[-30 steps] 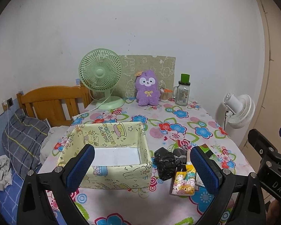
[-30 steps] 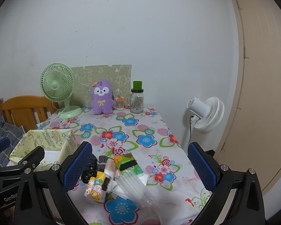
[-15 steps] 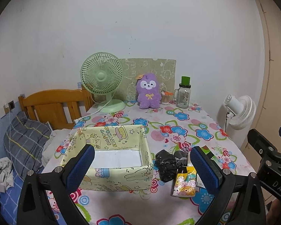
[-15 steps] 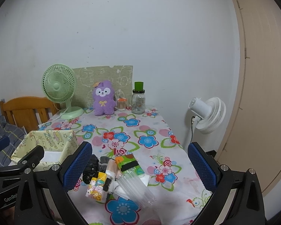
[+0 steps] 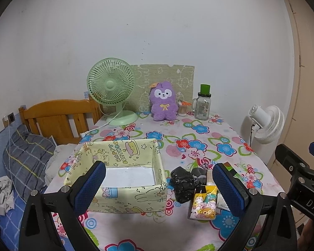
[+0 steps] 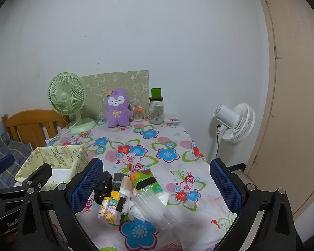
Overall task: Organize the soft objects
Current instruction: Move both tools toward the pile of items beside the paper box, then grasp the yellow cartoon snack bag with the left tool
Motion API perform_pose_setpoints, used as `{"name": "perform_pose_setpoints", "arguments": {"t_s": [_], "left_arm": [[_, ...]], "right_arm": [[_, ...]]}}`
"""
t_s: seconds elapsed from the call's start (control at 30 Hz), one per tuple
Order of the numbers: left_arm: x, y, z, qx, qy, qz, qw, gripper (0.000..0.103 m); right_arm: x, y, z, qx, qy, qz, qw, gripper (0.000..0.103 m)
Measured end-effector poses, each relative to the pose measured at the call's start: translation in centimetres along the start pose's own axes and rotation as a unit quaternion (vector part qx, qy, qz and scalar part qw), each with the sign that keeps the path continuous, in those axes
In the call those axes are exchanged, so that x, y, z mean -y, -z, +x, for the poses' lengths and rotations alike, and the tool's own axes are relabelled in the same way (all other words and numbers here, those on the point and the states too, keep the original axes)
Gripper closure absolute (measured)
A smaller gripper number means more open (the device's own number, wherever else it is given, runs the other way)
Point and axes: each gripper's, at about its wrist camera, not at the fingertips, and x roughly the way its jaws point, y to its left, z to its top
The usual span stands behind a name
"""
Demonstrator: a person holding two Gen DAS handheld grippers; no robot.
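A pale yellow cartoon-print box [image 5: 123, 161] [image 6: 56, 159] stands open on the flowered table with only a white floor inside. Right of it lies a small heap: a black crumpled bag [image 5: 183, 184] [image 6: 102, 186], a dark grey bundle [image 5: 200, 175], a yellow cartoon tissue pack [image 5: 204, 201] [image 6: 110, 208], a green-orange pack [image 6: 146, 179] and clear plastic cups [image 6: 155, 206]. A purple plush [image 5: 162, 101] [image 6: 117, 109] sits at the table's back. My left gripper [image 5: 157, 186] hovers open before the box. My right gripper [image 6: 155, 185] hovers open above the heap. Neither holds anything.
A green desk fan [image 5: 113, 92], a glass jar with green lid [image 5: 203, 104] and a small toothpick jar [image 6: 137, 114] stand along the back wall. A white floor fan [image 6: 234, 123] stands right of the table, by a door [image 6: 293, 104]. A wooden bed frame [image 5: 58, 115] and pillow lie left.
Both views have drifted slightly, so the table contents sit a little lower and to the right in frame. Both grippers stay open and nothing on the table has moved.
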Motion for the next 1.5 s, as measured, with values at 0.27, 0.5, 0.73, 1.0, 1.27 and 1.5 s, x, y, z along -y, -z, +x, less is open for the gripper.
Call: {"name": "perform_pose_setpoints", "arguments": {"t_s": [0.27, 0.5, 0.73, 1.0, 1.27, 1.5], "left_arm": [[0.3, 0.2, 0.1, -0.002, 0.002, 0.002, 1.0000, 0.000], [0.8, 0.4, 0.6, -0.010, 0.009, 0.005, 0.9999, 0.001], [2.3, 1.4, 1.0, -0.023, 0.026, 0.016, 0.9993, 0.001], [4.0, 2.3, 2.4, -0.047, 0.058, 0.023, 0.9969, 0.001], [5.5, 3.5, 4.4, -0.077, 0.070, 0.028, 0.9942, 0.001], [6.8, 4.9, 6.3, -0.106, 0.079, 0.039, 0.9905, 0.002]], "right_arm": [[0.2, 0.0, 0.3, -0.003, -0.001, 0.004, 1.000, 0.000], [0.6, 0.0, 0.4, 0.000, -0.002, 0.007, 1.000, 0.000], [0.5, 0.4, 0.8, -0.003, -0.007, -0.005, 1.000, 0.000], [0.8, 1.6, 2.0, -0.020, -0.017, -0.017, 1.000, 0.000], [1.7, 2.9, 4.2, -0.048, -0.023, -0.020, 0.998, 0.001], [1.8, 4.1, 6.1, -0.075, -0.039, -0.031, 0.996, 0.002]]}}
